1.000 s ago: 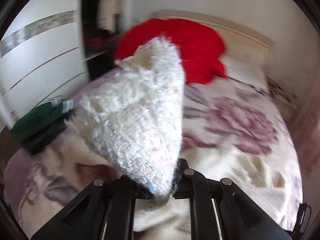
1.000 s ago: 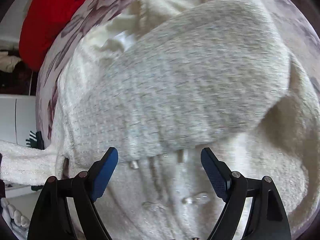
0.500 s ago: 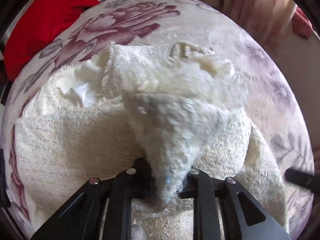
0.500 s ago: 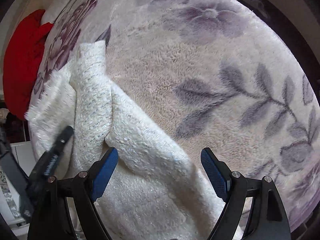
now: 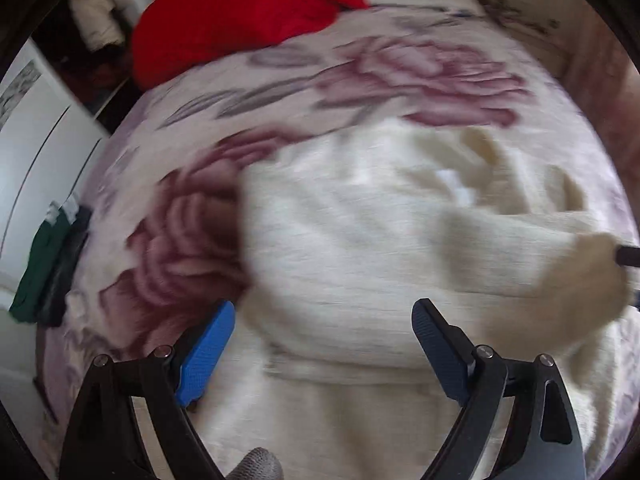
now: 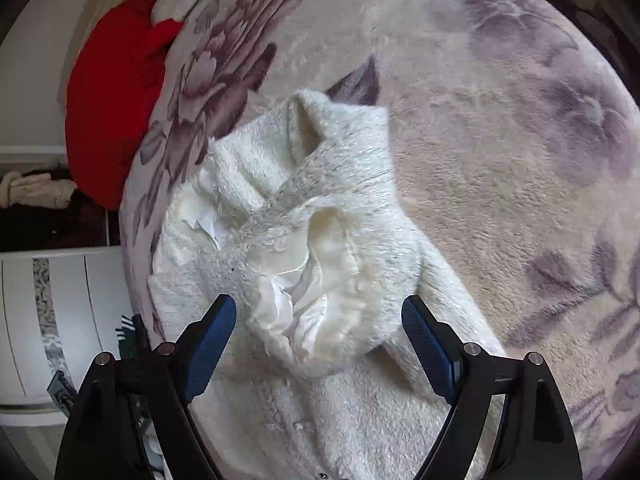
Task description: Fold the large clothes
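A fluffy cream-white garment [image 5: 360, 248] lies spread on the flowered bed blanket [image 5: 400, 76]. My left gripper [image 5: 324, 340] hovers over its near edge, its jaws opening wide, and the blue pads [image 5: 206, 344] press on nothing. In the right wrist view the same garment [image 6: 320, 220] shows a folded-over sleeve and a white lining. My right gripper [image 6: 320, 332] stands open just above that folded part, pads apart from the cloth. The left wrist view is blurred by motion.
A red cloth heap [image 5: 244, 12] sits at the head of the bed. Dark green and black folded clothes [image 5: 48, 264] lie at the bed's left edge, beside white cabinet doors [image 5: 36, 152]. Bare flowered blanket [image 6: 520, 140] stretches to the right of the garment.
My left gripper let go of the fluffy sleeve it held and its jaws spread wide; the sleeve now lies on the garment. My right gripper swung back over the folded sleeve, still open.
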